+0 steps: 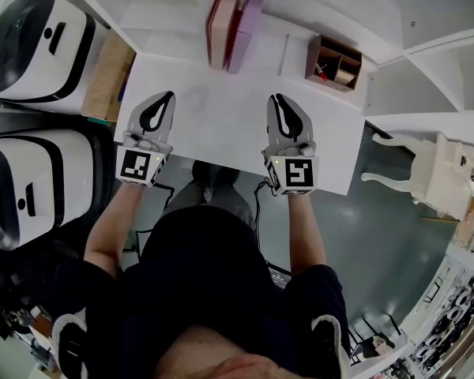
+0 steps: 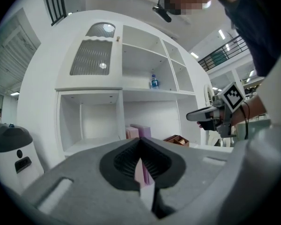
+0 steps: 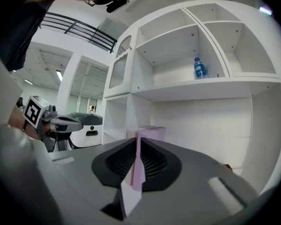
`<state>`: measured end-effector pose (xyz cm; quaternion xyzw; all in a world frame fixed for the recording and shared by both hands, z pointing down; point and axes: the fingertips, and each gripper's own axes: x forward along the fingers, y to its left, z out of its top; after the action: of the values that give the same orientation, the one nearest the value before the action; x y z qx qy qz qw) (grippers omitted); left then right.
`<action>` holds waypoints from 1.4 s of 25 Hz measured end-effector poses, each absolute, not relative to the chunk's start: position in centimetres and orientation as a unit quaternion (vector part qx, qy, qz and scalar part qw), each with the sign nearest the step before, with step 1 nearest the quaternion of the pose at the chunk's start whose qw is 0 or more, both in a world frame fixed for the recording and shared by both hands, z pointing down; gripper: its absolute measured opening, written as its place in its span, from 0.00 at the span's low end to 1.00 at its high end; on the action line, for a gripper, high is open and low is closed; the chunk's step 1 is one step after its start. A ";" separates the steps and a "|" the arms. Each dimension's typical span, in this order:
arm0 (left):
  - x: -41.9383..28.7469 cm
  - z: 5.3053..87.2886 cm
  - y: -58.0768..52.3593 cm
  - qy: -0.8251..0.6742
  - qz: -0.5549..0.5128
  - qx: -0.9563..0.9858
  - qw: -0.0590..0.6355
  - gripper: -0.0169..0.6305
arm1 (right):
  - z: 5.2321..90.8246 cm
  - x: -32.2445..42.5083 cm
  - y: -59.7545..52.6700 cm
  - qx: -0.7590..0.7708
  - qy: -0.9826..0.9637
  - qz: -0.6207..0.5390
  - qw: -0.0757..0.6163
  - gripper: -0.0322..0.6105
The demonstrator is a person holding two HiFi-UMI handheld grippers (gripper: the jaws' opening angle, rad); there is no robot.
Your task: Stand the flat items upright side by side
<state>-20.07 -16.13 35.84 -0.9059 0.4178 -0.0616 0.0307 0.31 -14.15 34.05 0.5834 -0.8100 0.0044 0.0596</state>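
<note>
The red book (image 1: 219,22) and the purple book (image 1: 249,20) stand upright side by side at the far edge of the white table (image 1: 221,129), left of a wooden organiser box (image 1: 334,63). Nearer, my left gripper (image 1: 168,97) and right gripper (image 1: 277,99) are both clenched, empty.

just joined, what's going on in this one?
A person holds a gripper in each hand over a white desk surface. The left gripper and the right gripper are both shut and empty, and neither touches anything. At the back of the surface, a reddish flat item and a purple flat item stand upright side by side. A small wooden organizer sits to their right.
</note>
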 end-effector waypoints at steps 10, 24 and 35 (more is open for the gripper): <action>-19.2 32.9 -14.3 0.423 -0.030 -0.904 0.057 0.03 | 33.3 2.9 -9.2 0.641 -0.763 0.024 0.076 0.05; -20.3 32.9 -12.5 0.431 -0.060 -0.899 0.053 0.03 | 33.0 4.2 -5.6 0.678 -0.730 0.018 0.091 0.05; -20.3 32.7 -12.0 0.433 -0.060 -0.898 0.051 0.03 | 32.6 4.3 -5.4 0.683 -0.723 0.004 0.102 0.05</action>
<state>-20.33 -12.04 32.74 -0.8981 0.4328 -0.0600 0.0506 4.33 -5.37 32.61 0.6832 -0.7231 0.0036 0.1017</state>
